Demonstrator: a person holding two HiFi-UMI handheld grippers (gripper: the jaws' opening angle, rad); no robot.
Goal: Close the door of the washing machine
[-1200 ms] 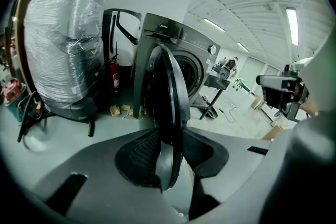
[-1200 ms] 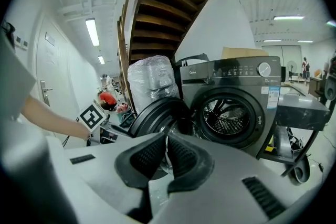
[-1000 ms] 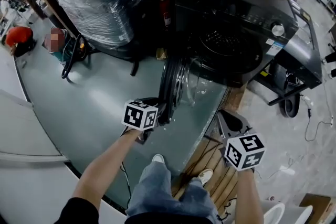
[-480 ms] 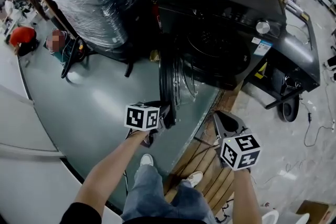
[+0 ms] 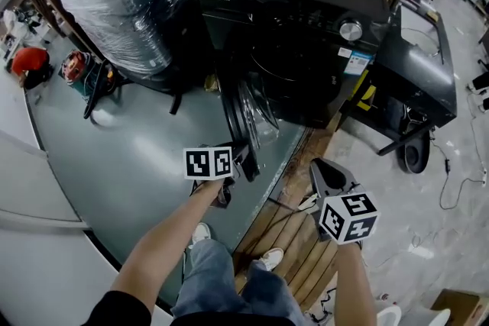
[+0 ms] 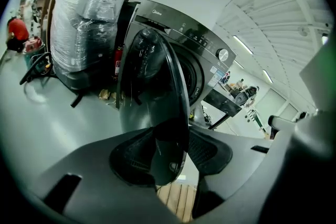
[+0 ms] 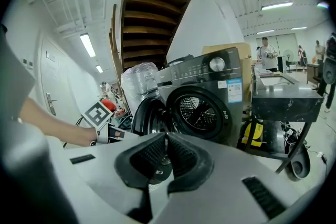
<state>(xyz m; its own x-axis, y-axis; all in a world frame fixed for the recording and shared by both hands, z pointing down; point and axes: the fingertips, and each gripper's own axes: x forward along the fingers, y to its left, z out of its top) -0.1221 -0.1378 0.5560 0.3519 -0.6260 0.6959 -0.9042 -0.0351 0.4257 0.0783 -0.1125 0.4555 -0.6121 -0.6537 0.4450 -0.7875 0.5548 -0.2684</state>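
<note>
From the head view we see the washing machine (image 5: 306,19) from above, standing on the grey floor (image 5: 130,164). Its door (image 5: 243,112) is open and seen almost edge-on as a thin dark arc. Only the right tool's view looks into the drum (image 7: 197,110), and it places the hinge on the left of the opening. The left tool's view shows the door's broad round face and curved rim up close.

The door stands upright, swung out from the machine's front toward us, with its lower rim nearest our hands.

The left tool (image 5: 244,160) has just been opening. Its jaws stand apart with the door's lower rim between them, and we cannot tell whether a pad touches the rim. The right tool (image 5: 330,173) hangs over wooden slats (image 5: 298,240), well clear of the door, with its pads meeting at the tips and nothing in them.

In the left tool's view the door covers most of the drum. The hinge itself is hard to make out in any view.
</note>
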